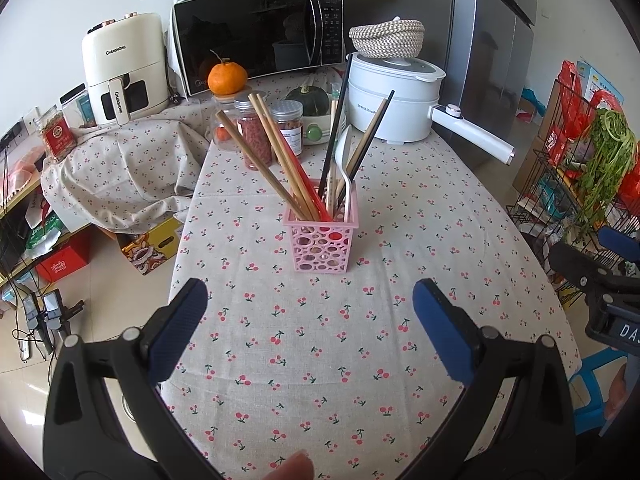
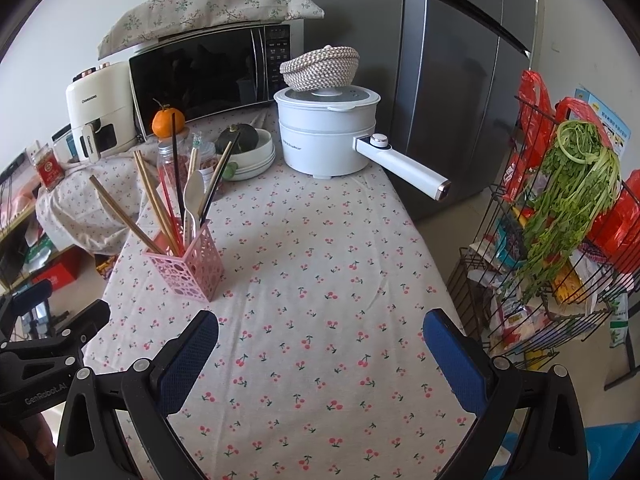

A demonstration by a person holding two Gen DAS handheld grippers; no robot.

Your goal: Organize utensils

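Observation:
A pink perforated holder [image 1: 320, 242] [image 2: 188, 266] stands upright on the cherry-print tablecloth [image 1: 320, 360] [image 2: 328, 280]. Sticking out of it are wooden chopsticks [image 1: 260, 160] [image 2: 132, 216], black chopsticks [image 1: 338, 120] [image 2: 176, 172], red chopsticks [image 1: 308, 188] and a white spoon [image 1: 345, 160] [image 2: 193, 196]. My left gripper [image 1: 310, 298] hangs open over the cloth, short of the holder, nothing between its fingers. My right gripper [image 2: 320, 328] is open too, with the holder ahead to its left. Each gripper shows at the edge of the other's view.
At the table's far end stand a microwave [image 1: 256, 36], an air fryer [image 1: 122, 68], jars [image 1: 252, 136], an orange [image 1: 227, 78], a squash in bowls [image 2: 244, 146] and a white electric pot [image 1: 394, 96] whose handle [image 2: 404, 164] juts right. A fridge [image 2: 452, 80] and wire rack [image 2: 560, 240] stand to the right.

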